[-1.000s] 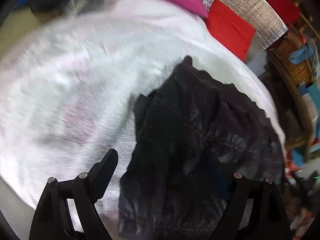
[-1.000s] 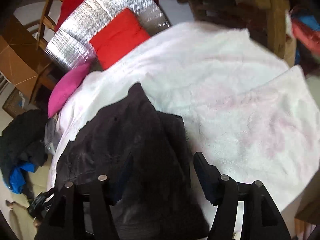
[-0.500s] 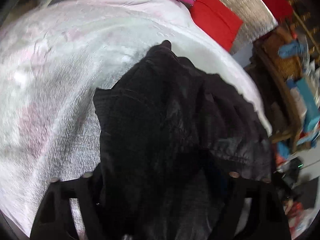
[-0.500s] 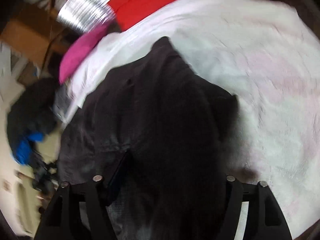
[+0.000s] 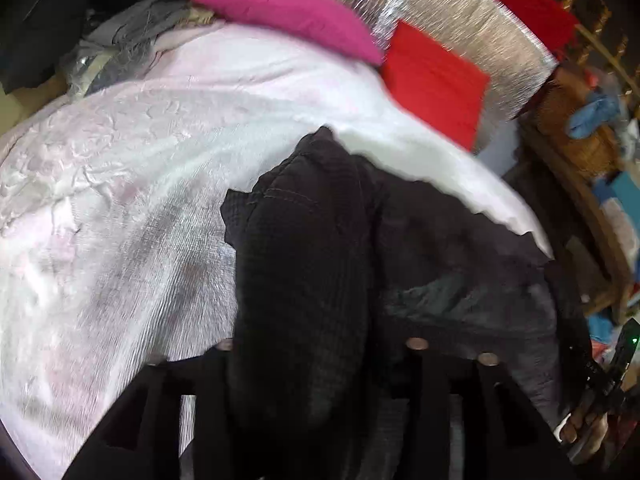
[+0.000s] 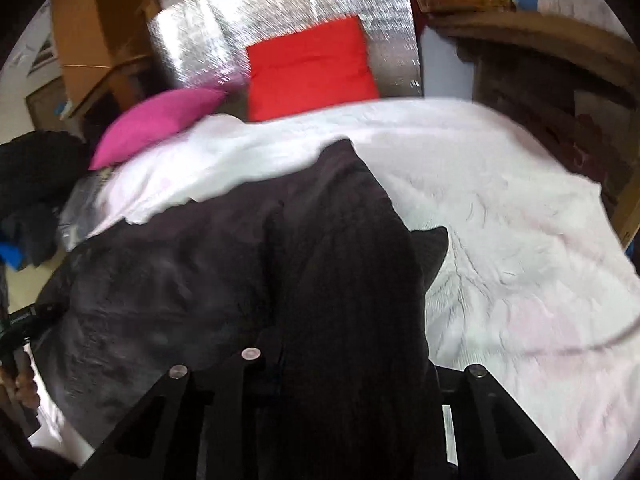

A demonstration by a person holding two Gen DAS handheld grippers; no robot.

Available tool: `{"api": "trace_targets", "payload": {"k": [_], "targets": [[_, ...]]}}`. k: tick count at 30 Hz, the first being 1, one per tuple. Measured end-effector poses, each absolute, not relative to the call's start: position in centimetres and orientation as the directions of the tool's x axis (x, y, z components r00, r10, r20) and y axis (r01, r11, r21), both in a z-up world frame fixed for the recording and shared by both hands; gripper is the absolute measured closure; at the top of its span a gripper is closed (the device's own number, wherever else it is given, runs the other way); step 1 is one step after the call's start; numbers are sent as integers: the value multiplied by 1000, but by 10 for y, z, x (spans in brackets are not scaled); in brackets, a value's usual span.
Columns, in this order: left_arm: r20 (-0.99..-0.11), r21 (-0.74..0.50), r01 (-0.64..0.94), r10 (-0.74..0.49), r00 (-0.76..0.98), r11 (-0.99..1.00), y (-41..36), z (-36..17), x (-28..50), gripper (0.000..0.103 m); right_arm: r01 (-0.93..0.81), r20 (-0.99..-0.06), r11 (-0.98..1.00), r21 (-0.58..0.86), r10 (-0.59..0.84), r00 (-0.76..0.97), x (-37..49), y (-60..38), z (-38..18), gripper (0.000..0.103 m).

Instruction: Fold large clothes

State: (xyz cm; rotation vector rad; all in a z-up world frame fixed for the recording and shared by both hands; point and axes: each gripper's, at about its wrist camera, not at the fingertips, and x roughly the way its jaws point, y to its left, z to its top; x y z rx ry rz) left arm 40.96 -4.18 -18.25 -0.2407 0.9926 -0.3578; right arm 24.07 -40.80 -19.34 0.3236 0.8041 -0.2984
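Note:
A large black garment (image 5: 460,240) lies crumpled on a white and pale pink bedspread (image 5: 120,200). A thick fold of it stands up between the fingers of my left gripper (image 5: 316,344), whose jaws are closing; the fold hides the pads and a dark gap shows at the right finger. In the right wrist view the same garment (image 6: 160,280) spreads to the left over the bedspread (image 6: 520,240). My right gripper (image 6: 348,356) is closing too, and a raised fold fills the whole space between its fingers.
A pink pillow (image 5: 288,8), a red cushion (image 5: 432,80) and a silver foil panel (image 5: 460,20) stand at the bed's far end. Wooden furniture (image 6: 520,60) flanks the right side, a dark pile of clothes (image 6: 28,168) the left. A hand (image 5: 580,432) shows at the lower right.
Both grippers have moved over the black garment, which now rises as a fold between each pair of fingers. Both pairs of jaws have narrowed, the right one more.

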Motion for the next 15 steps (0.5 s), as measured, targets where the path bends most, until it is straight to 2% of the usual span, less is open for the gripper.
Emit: {"api": "trace_targets", "payload": {"k": [1, 2, 4, 6, 9, 12, 15], "targets": [[-796, -355, 154, -385, 467, 922, -44, -190, 415, 36, 394, -749, 896, 205, -115, 652, 244, -417, -202, 63], [-801, -369, 134, -388, 456, 920, -43, -192, 414, 36, 407, -758, 879, 247, -87, 647, 242, -424, -207, 54], [-797, -385, 131, -401, 452, 913, -40, -187, 412, 33, 422, -765, 853, 306, -43, 642, 236, -432, -207, 49], [-805, -373, 156, -402, 436, 915, -40, -184, 406, 29, 416, -774, 848, 330, -9, 633, 229, -437, -201, 47], [-802, -426, 169, -458, 383, 889, -33, -186, 397, 28, 431, -774, 817, 382, 28, 632, 214, -447, -199, 42], [-789, -476, 159, -500, 358, 865, -21, -182, 391, 25, 425, -767, 786, 448, 94, 635, 205, -458, -205, 41], [-768, -493, 164, -516, 379, 854, -21, -182, 385, 25, 409, -760, 791, 455, 106, 641, 215, -460, -212, 39]]}}
